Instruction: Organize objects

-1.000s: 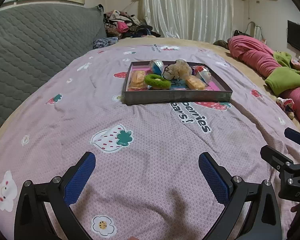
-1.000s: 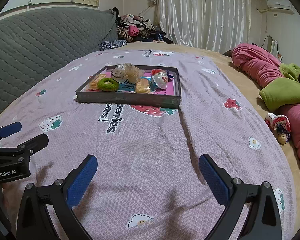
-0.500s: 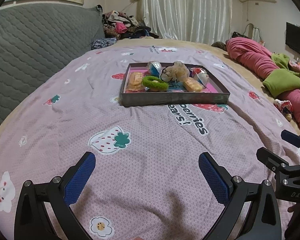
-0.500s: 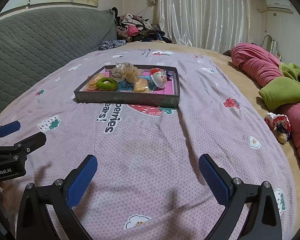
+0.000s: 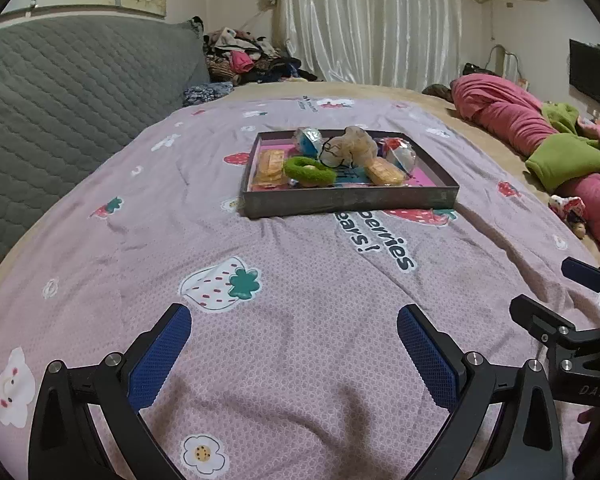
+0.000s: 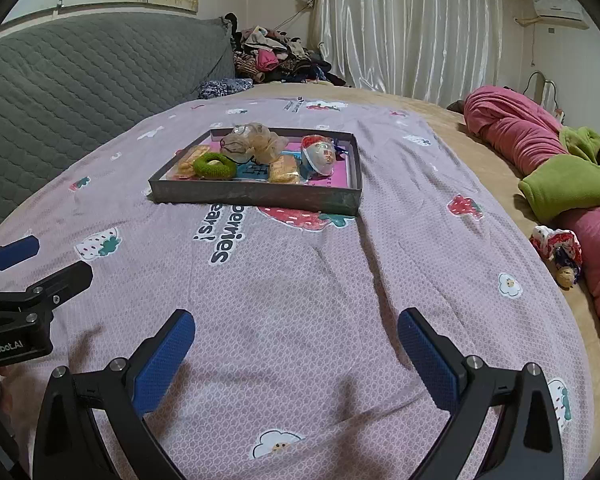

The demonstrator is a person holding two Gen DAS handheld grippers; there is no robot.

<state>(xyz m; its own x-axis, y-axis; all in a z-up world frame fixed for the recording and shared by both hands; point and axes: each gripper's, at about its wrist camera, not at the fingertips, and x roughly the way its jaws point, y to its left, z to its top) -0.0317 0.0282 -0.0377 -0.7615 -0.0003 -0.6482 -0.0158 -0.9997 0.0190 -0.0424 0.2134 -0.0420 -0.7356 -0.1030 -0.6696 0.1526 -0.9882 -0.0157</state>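
Lilac cotton sheet (image 5: 300, 320) across the whole bed, printed with strawberries, flowers and small clouds, with dark letters readable as "berries" and "ears!" just in front of the tray. Grey quilted headboard (image 5: 60, 92) along the left side; pink and green bedding (image 6: 548, 176) bunched at the right. Near the middle of the sheet, well ahead of both grippers, a shallow dark tray (image 5: 348, 200) with a pink floor. Inside the tray: a beige sheer scrunchie (image 5: 354, 146) at the centre back, a green fuzzy hair ring (image 5: 309, 170) in front of it, yellow snack packets (image 5: 270, 166) at the left, one more packet (image 5: 384, 171) right of the ring, a blue-and-silver wrapped ball (image 5: 307, 140) and a red-and-white wrapped ball (image 6: 320, 154). Left gripper (image 5: 294, 356) low over the sheet, blue pads spread wide, holding nothing. Right gripper (image 6: 296, 356) the same, wide apart and empty. "GenRobot.AI" printed on the left gripper body in the right wrist view; "DAS" on the right one in the left wrist view.
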